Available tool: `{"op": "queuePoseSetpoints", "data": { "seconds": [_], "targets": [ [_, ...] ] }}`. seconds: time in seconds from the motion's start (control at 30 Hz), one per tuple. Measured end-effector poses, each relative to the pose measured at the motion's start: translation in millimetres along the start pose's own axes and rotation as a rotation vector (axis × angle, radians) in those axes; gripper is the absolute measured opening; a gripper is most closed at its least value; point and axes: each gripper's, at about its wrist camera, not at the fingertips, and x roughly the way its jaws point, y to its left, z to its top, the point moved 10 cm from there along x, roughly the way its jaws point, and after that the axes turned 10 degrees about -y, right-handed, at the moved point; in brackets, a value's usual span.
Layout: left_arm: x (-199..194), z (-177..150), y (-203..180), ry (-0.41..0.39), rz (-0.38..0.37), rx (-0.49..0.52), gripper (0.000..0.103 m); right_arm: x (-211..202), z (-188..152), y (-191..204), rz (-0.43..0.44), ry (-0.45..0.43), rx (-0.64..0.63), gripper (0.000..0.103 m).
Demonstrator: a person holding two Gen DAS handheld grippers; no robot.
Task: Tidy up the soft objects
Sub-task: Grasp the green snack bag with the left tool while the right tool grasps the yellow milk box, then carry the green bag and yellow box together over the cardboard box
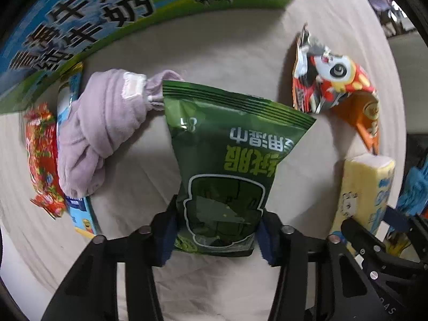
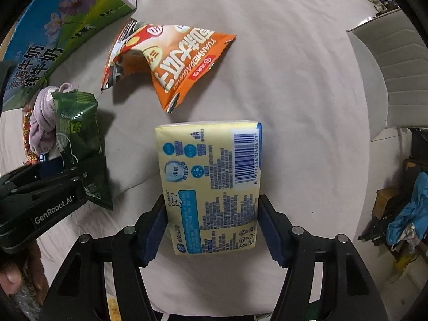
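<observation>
The left gripper (image 1: 216, 230) pinches the lower end of the green wipes pack (image 1: 227, 160) between its blue pads (image 1: 167, 236), jaws drawn in narrow. The right gripper (image 2: 214, 230) clamps the yellow tissue pack (image 2: 211, 184) across its width, jaws about half open. Both packs sit on the beige sheet (image 2: 294, 80). Risk: each grip is at 1 end, so a soft pack could sag and slip out when lifted. Both grippers point steeply down, side by side, near the orange snack bag (image 2: 171, 58).
</observation>
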Motion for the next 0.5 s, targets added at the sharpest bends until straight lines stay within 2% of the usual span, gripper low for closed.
{"op": "queuePoseSetpoints", "data": {
  "seconds": [0.2, 0.33, 0.4, 0.43, 0.5],
  "targets": [
    [-4, -24, 13, -0.001, -0.01, -0.093, 0.044, -2, 14, 6, 0.005, 0.037, 0.016, 0.068],
    [3, -28, 17, 0.027, -0.063, -0.159, 0.047, -1, 19, 12, 0.002, 0.05, 0.004, 0.068],
    [0, -24, 16, 0.029, -0.124, -0.188, 0.056, 0, 24, 7, -0.003, 0.055, 0.021, 0.075],
    [0, -26, 15, 0.034, -0.147, -0.198, 0.056, 0, 25, 6, 0.003, 0.056, 0.031, 0.075],
    [-2, -22, 20, 0.025, -0.142, -0.204, 0.056, 0, 32, 8, 0.019, 0.06, 0.048, 0.075]
  ]
}}
